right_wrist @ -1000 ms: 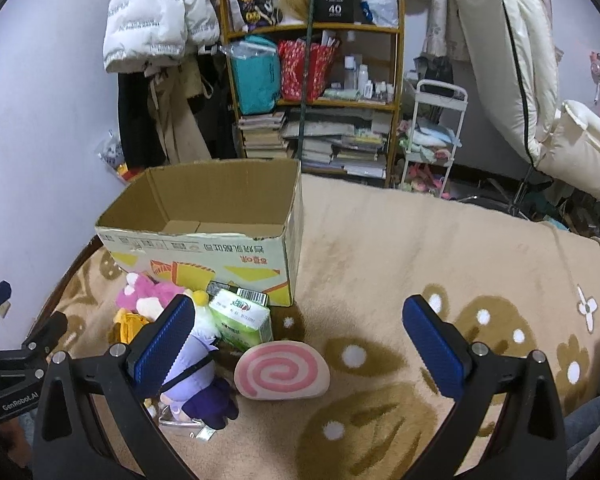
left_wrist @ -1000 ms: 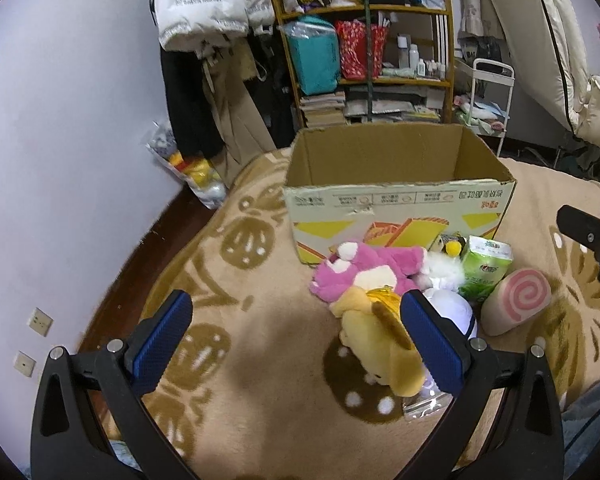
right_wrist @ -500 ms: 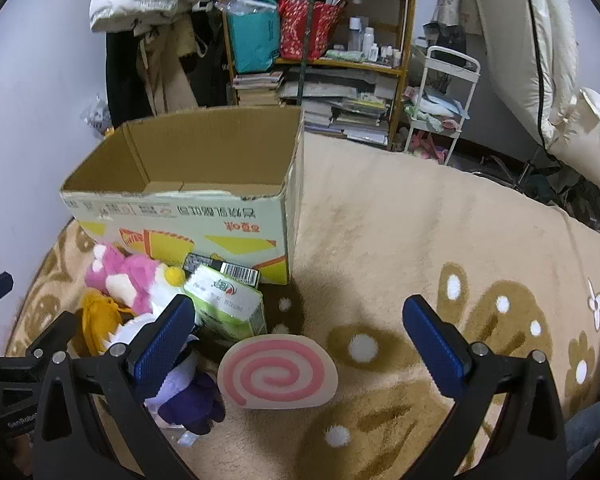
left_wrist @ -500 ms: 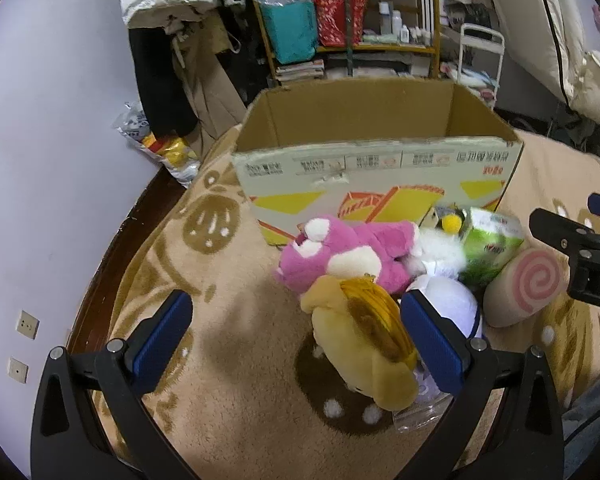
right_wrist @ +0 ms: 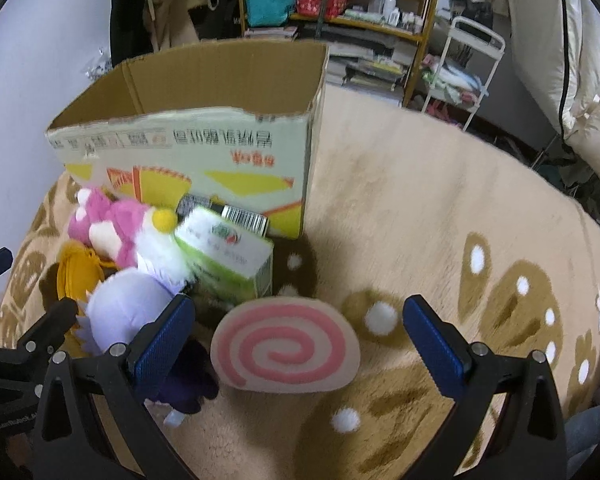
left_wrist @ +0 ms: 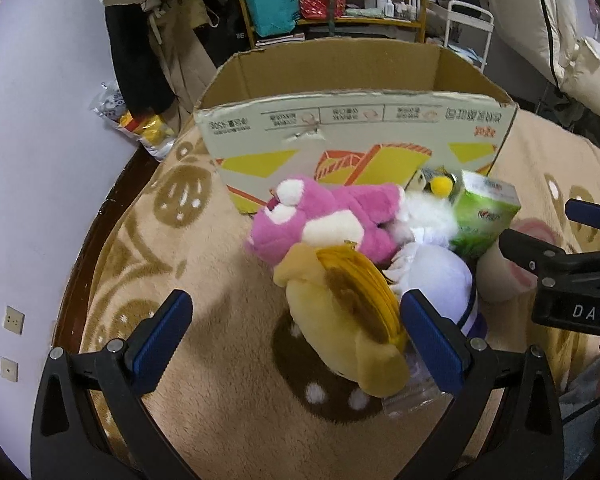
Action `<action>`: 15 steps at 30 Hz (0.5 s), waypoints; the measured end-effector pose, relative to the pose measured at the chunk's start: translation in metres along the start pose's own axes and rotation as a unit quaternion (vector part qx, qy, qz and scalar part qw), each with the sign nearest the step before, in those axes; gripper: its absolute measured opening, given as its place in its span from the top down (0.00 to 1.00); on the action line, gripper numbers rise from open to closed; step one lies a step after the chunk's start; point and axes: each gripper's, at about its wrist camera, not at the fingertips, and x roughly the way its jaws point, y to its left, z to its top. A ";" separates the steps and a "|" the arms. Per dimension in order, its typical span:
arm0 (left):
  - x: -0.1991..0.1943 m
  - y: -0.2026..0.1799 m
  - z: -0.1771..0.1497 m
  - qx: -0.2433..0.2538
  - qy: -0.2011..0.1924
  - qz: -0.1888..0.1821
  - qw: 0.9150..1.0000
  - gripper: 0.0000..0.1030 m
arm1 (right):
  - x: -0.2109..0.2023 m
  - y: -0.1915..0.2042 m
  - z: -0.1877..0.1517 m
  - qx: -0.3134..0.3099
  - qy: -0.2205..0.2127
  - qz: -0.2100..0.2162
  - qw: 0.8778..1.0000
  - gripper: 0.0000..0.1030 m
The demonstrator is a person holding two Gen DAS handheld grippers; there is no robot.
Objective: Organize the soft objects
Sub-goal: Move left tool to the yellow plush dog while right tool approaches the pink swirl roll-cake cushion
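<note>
The soft toys lie heaped on the tan blanket (left_wrist: 228,360) against the front wall of the open cardboard box (left_wrist: 356,128), and both grippers hang over them with jaws wide apart and empty: the left gripper (left_wrist: 296,336) over the yellow plush (left_wrist: 340,320), the right gripper (right_wrist: 298,344) over the pink swirl cushion (right_wrist: 284,346). The toys overlap, so closing on the yellow plush could drag the pink plush (left_wrist: 324,220) or the lilac plush (left_wrist: 440,276) along. The green carton (right_wrist: 228,260), wedged among them, is probably not soft and could be swept into the box by mistake.
</note>
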 end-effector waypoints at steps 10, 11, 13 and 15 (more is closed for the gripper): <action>-0.004 0.002 -0.001 -0.007 0.003 0.010 1.000 0.01 | 0.010 -0.005 -0.007 0.005 0.021 0.006 1.000 0.00; -0.004 0.004 -0.001 -0.007 0.003 0.012 1.000 0.01 | 0.010 -0.006 -0.007 0.006 0.022 0.005 1.000 0.00; -0.005 0.005 -0.001 -0.010 0.005 0.012 1.000 0.01 | 0.009 -0.004 -0.011 0.009 0.025 0.006 1.000 0.00; -0.004 0.007 -0.002 -0.016 0.012 0.004 1.000 0.01 | 0.010 -0.005 -0.011 0.011 0.030 0.007 0.999 0.02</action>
